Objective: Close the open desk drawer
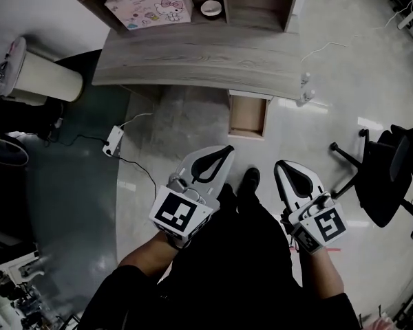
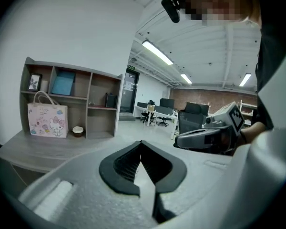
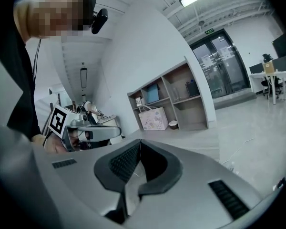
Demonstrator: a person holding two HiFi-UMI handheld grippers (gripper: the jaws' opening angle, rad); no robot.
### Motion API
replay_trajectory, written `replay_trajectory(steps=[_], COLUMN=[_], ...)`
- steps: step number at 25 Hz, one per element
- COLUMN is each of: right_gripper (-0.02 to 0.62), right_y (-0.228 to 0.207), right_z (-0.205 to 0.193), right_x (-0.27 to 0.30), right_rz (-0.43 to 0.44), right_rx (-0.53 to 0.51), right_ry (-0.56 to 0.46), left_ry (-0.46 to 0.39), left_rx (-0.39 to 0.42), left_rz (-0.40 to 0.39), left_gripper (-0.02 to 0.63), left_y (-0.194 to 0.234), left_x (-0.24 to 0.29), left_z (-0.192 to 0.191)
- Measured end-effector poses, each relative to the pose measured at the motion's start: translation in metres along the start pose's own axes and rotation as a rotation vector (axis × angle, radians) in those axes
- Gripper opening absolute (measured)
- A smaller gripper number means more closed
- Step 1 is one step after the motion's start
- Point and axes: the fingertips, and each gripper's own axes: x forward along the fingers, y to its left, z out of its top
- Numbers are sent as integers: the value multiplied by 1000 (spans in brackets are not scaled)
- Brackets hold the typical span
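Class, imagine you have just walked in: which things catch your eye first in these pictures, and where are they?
The two white grippers, left gripper and right gripper, fill the foreground, both shut and empty. Ahead, an open drawer juts out beneath the grey desk, and a pink cartoon bag stands on the desk's left part.

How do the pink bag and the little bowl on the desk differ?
The pink bag is tall, boxy and cartoon-printed, with loop handles; the bowl is low, round and pale. The pink bag is far bigger than the bowl. Both stand upright on the desk, side by side.
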Motion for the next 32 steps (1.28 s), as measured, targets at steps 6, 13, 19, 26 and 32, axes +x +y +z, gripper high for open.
replay_trajectory(steps=[6,13,19,26,32], right_gripper=[12,12,12,12,12], right_y=[-36,-49,-84,-137,-162], right_z=[-31,-94,-141,-227,-291], right_x=[44,96,130,153,161], right_rz=[14,14,-15,-36,-39], right_rx=[11,95,148,194,217], right_ry=[35,102,119,155,212], left_ry=[53,109,132,208,250], left_rx=[-30,-72,-157,-197,-210], left_rz=[12,32,42,36,35], left_gripper=[8,8,8,8,8], left_y=[30,73,101,114,122], left_x=[47,65,96,142,175], left_z=[-40,-102,-159,-261,-329])
